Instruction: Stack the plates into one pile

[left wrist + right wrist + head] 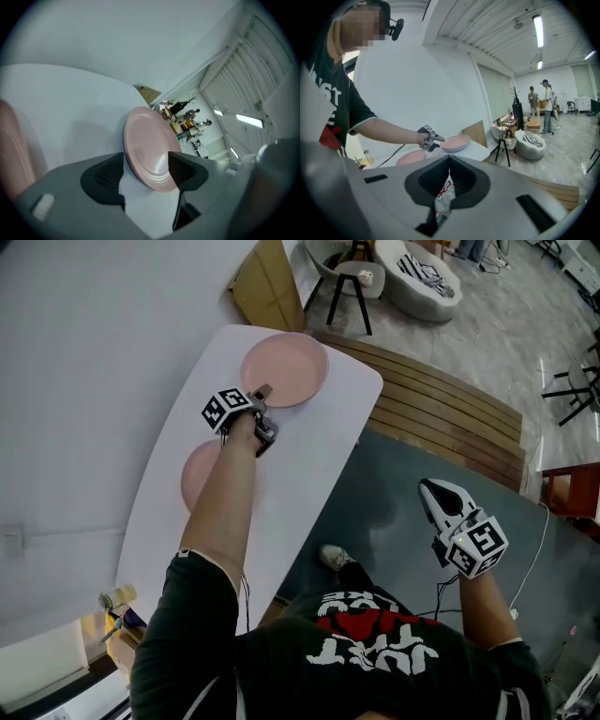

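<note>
A pink plate [284,369] lies at the far end of the white table [281,493]. A second pink plate [199,474] sits nearer, partly hidden under my left forearm. My left gripper [263,393] is at the far plate's near rim. In the left gripper view my left gripper [146,171] stands open, with that plate's [150,147] rim in the gap and the other plate [14,145] at the left edge. My right gripper [441,498] hangs off the table over the grey floor. The right gripper view shows it [450,159] shut and empty, with both plates [456,142] [411,157] far off.
A slatted wooden platform [441,399] runs along the table's right side. A stool [352,282], round seats [422,277] and a cardboard sheet [267,282] stand beyond the table's far end. People [539,101] stand far back in the room.
</note>
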`<state>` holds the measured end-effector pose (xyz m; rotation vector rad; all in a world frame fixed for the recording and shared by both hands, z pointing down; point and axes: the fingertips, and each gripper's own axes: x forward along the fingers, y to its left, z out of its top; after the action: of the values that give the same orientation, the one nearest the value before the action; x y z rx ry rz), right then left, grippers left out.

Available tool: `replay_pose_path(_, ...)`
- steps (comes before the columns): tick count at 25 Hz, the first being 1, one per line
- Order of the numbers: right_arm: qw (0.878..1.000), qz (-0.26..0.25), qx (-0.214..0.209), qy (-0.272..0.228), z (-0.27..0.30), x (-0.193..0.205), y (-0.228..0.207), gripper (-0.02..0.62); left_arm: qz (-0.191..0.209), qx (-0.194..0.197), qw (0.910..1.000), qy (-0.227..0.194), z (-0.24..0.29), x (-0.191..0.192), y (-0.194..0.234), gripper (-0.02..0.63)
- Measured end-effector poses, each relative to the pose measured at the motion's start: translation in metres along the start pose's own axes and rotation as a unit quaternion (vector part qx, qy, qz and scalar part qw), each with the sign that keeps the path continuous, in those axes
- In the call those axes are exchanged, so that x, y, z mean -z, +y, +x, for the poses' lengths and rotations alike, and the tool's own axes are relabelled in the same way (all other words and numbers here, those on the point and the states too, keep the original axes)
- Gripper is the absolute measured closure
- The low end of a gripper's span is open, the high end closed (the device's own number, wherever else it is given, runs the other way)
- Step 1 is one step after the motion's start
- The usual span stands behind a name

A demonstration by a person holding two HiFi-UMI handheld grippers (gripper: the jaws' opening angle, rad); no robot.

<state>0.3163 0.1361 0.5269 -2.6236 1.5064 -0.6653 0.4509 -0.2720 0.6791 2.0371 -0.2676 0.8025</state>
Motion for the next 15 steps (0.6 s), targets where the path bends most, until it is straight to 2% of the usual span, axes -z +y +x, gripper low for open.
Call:
replay_pose_path(2, 1.0, -0.004, -0.01, 0.002, 0.005, -0.001, 0.006, 0.591, 0.069, 0.007, 0.9974, 0.022, -0.007, 0.006, -0.008, 0.277)
replay_pose_path(3, 1.0, -0.006, -0.013, 0.002, 0.008, -0.001, 0.009, 0.591, 0.099, 0.014, 0.9946, 0.027, -0.012, 0.007, -0.014, 0.272)
replay_pose_path(5, 1.0, -0.009, -0.02, 0.0, 0.014, -0.004, 0.011, 0.591, 0.136, 0.038, 0.9899, 0.016, -0.027, 0.005, -0.03, 0.273)
replay_pose_path(7, 0.999, -0.013, -0.03, -0.002, 0.022, -0.011, 0.011, 0.591, 0.161, 0.081, 0.9836, -0.004, -0.051, 0.007, -0.053, 0.273)
replay_pose_path(10, 0.999, -0.021, -0.048, -0.006, 0.034, -0.022, 0.013, 0.591, 0.211, 0.168, 0.9622, -0.036, -0.108, 0.025, -0.093, 0.279)
replay_pose_path(11, 0.998, -0.023, -0.054, -0.007, 0.038, -0.025, 0.015, 0.591, 0.222, 0.197, 0.9535, -0.049, -0.132, 0.035, -0.103, 0.298)
replay_pose_path(12, 0.998, -0.027, -0.061, -0.007, 0.043, -0.027, 0.017, 0.591, 0.23, 0.221, 0.9457, -0.065, -0.158, 0.045, -0.108, 0.349)
replay_pose_path(15, 0.996, -0.04, -0.083, -0.006, 0.058, -0.036, 0.034, 0.591, 0.244, 0.248, 0.9316, -0.105, -0.235, 0.078, -0.101, 0.554)
